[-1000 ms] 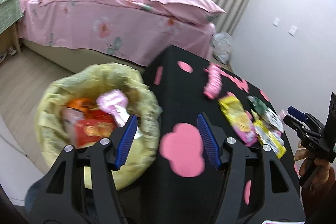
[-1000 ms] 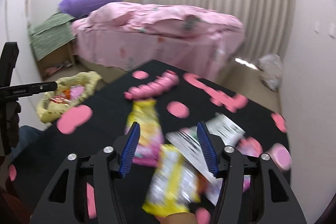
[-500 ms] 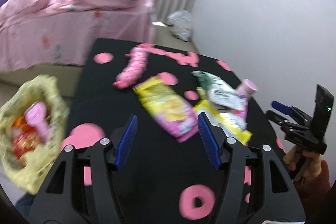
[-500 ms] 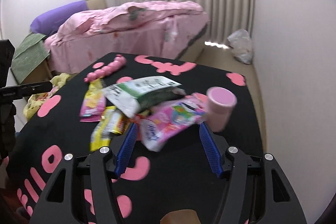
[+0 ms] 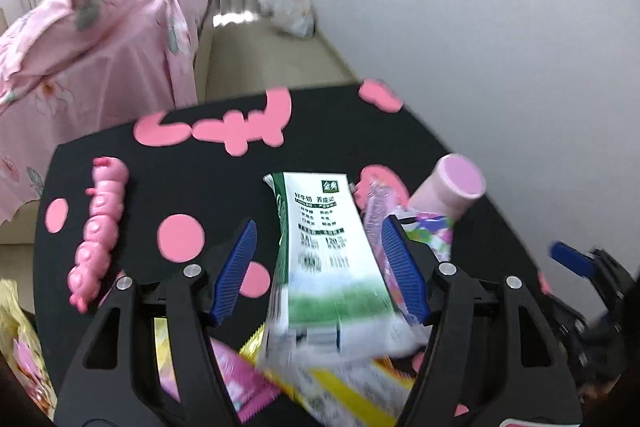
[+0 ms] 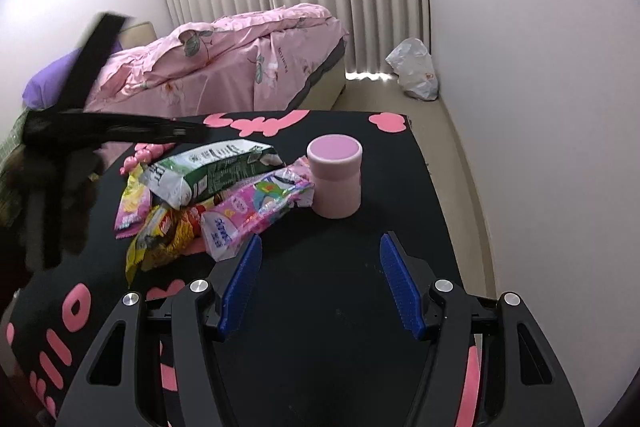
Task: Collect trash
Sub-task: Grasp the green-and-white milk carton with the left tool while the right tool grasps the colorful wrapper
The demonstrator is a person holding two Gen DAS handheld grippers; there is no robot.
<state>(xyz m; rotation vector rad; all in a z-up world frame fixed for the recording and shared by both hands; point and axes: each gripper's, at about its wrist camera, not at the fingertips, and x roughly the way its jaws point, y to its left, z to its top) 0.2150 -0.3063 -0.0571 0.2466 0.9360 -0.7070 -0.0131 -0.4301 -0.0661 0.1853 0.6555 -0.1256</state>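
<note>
Positioning over the next piece of trash: the left tool [image 5: 316, 267], its jaws having just been widening and gripping nothing, is straddling the green-and-white wrapper [image 5: 328, 259] (Chinese print, illegible) on the worktop [image 5: 200, 155]; closing comes next. The right tool [image 6: 320, 287] is hovering wide, empty.
</note>
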